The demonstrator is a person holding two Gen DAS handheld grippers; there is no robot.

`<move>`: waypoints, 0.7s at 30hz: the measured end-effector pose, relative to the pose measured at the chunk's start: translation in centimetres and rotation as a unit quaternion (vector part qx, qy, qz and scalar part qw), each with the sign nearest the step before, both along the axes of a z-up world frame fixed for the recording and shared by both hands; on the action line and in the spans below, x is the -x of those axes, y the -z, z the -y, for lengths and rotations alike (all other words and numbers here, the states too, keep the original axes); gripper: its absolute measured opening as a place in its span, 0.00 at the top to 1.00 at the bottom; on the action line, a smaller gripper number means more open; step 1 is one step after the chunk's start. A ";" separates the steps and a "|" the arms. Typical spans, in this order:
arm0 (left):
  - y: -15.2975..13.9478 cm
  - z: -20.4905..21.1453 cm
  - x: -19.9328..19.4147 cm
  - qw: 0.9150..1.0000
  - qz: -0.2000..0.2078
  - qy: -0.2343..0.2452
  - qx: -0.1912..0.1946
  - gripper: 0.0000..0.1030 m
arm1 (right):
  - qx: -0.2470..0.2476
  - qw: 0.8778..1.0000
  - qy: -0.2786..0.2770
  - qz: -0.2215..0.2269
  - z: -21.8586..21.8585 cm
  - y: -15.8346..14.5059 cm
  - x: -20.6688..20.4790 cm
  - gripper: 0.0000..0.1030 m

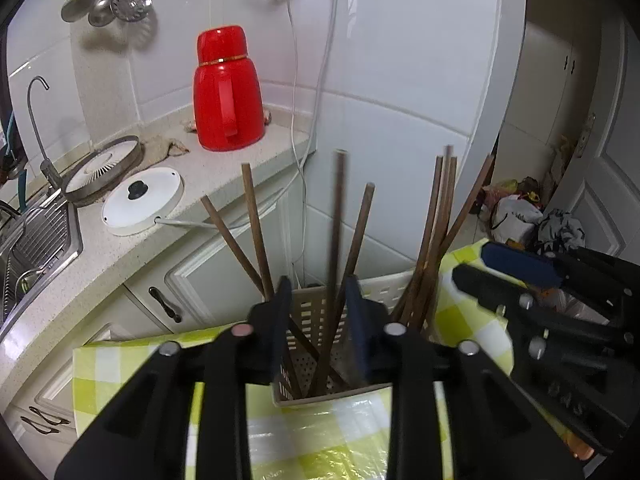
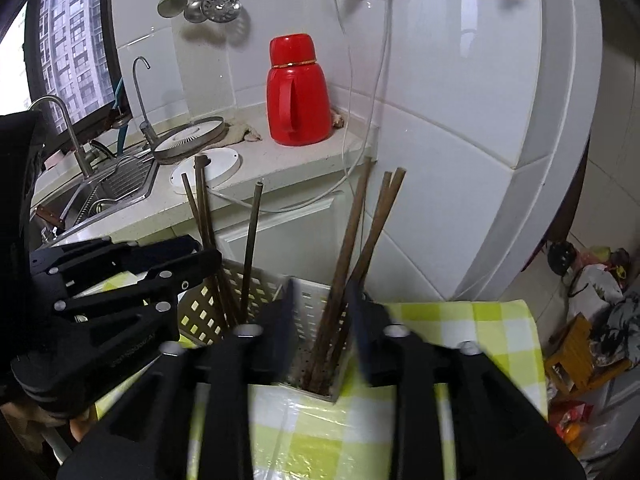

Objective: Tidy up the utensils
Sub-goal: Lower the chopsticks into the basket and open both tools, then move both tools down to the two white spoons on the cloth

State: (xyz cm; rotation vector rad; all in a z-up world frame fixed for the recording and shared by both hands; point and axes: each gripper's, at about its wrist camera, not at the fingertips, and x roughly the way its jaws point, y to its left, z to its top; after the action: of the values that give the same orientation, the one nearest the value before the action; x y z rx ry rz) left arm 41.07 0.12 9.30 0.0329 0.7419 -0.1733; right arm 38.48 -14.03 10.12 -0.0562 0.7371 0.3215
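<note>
A beige perforated two-compartment utensil holder (image 1: 310,314) stands on a yellow-checked tablecloth (image 1: 320,440). Several brown wooden chopsticks (image 1: 360,232) stand upright in it. My left gripper (image 1: 318,292) is open over the left compartment, and one blurred chopstick (image 1: 338,216) stands between its fingers. My right gripper (image 2: 320,292) is open over the right compartment (image 2: 316,308), with chopsticks (image 2: 352,236) between its fingers. Each gripper shows in the other's view, the right (image 1: 520,272) and the left (image 2: 176,264).
A stone counter (image 1: 224,184) behind holds a red thermos (image 1: 226,92), a white round lid (image 1: 142,196), a strainer and a sink (image 1: 32,236). Cables hang from a wall socket. Bags and clutter (image 2: 592,312) lie on the floor at right.
</note>
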 end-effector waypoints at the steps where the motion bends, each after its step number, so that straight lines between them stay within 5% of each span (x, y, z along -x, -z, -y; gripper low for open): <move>1: -0.2 0.0 0.2 1.000 0.002 -0.002 0.000 0.72 | 0.000 1.000 0.001 0.003 0.1 -0.1 0.1 0.63; 11: -1.5 -1.9 6.0 0.999 0.036 -0.001 0.027 0.71 | -0.005 1.000 0.016 0.017 4.2 0.3 4.2 0.57; 21: 6.0 -3.3 16.6 0.999 -0.006 0.002 0.051 0.65 | -0.005 0.998 0.023 -0.051 8.0 10.2 13.7 0.51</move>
State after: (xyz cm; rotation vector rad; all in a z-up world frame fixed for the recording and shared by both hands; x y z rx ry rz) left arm 24.51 3.41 3.30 -0.0641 0.7442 -0.2142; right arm 24.76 -22.05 -0.03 -0.0133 0.8373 0.2851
